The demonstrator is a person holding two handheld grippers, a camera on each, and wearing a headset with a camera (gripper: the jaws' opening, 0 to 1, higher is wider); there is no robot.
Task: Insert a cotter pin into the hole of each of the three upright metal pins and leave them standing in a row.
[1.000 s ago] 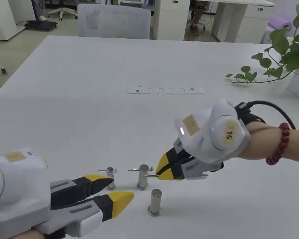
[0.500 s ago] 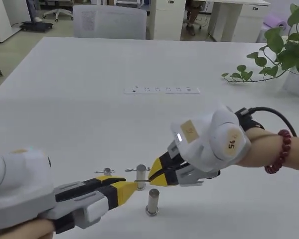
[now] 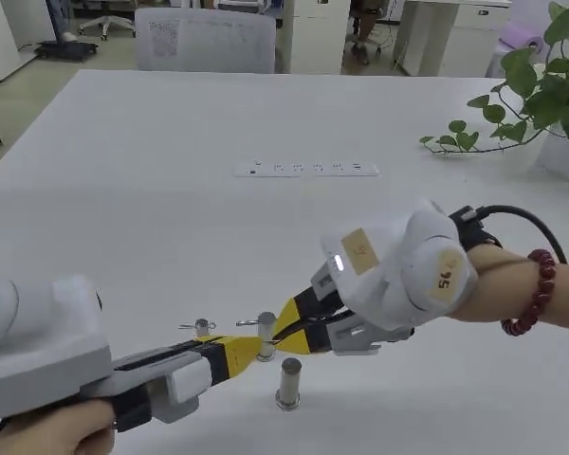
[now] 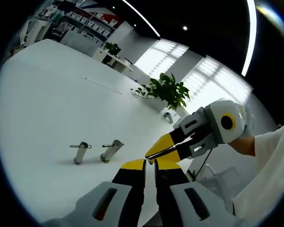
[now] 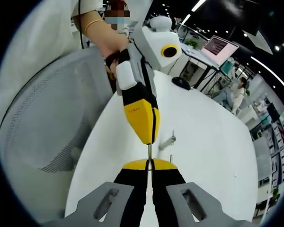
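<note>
Three upright metal pins stand near the table's front edge. The left pin (image 3: 202, 329) and the middle pin (image 3: 266, 326) each carry a cotter pin. The front pin (image 3: 288, 381) has a bare top. My left gripper (image 3: 254, 349) reaches in from the lower left, shut. My right gripper (image 3: 286, 332) comes from the right, shut. Their tips meet just in front of the middle pin. A thin cotter pin (image 5: 149, 150) runs from my right gripper (image 5: 150, 163) up to the left gripper's tip (image 5: 148, 139). The two pinned posts (image 4: 80, 152) (image 4: 112, 150) stand left of my left gripper (image 4: 150, 163).
A white power strip (image 3: 308, 170) lies mid-table. A potted plant (image 3: 541, 85) stands at the far right, and a grey chair (image 3: 204, 40) sits behind the table's far edge. A black cable (image 3: 526, 213) trails from the right gripper.
My left gripper has gone from open to shut and has moved right and forward to meet the right gripper's tip. The right gripper has shifted slightly left.
</note>
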